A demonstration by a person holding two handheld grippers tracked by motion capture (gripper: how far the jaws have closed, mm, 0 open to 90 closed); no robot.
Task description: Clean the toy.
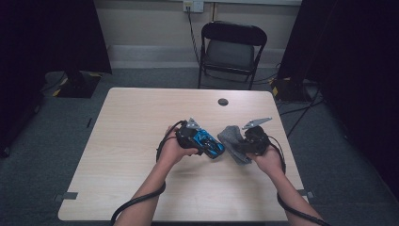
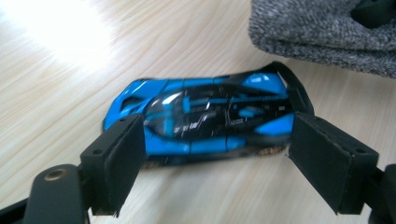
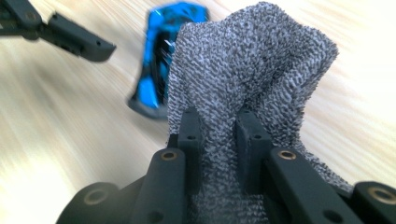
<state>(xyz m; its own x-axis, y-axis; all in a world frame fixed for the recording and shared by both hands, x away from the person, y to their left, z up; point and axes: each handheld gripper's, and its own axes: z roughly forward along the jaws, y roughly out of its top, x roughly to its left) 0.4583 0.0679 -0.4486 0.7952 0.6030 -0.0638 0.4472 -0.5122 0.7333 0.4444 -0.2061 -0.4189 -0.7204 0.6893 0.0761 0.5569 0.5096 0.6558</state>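
- Near the middle of the wooden table (image 1: 141, 122), in the high view, we hold the left gripper (image 1: 207, 143) over a blue toy car (image 1: 210, 143) that lies on the tabletop, its length running away from our left hand (image 1: 176, 149) toward the right.
- Just beside the car, on its right, we see a grey knitted cloth (image 1: 234, 136) bunched up at the right gripper (image 1: 241, 147), with our right hand (image 1: 269, 160) behind it. A black folding chair (image 1: 231, 47) stands beyond the far edge of the table.
- Along the left gripper view, we look over the blue toy car (image 2: 205, 119) lying sideways on the wood, blurred a little. Our left gripper (image 2: 205, 154) has its two black jaws spread wide, one at each end of the car on its near side; whether the pads touch the car we cannot tell. The grey knitted cloth (image 2: 322, 32) lies at the top right, close to the car's far end.
- Along the right gripper view, our right gripper (image 3: 219, 135) has its jaws drawn close together, pinching a fold of the grey knitted cloth (image 3: 252, 60), which rises in a loose hump above them. Behind the cloth's left edge the blue toy car (image 3: 161, 56) shows, partly hidden, and one jaw of the left gripper reaches in from the top left corner.
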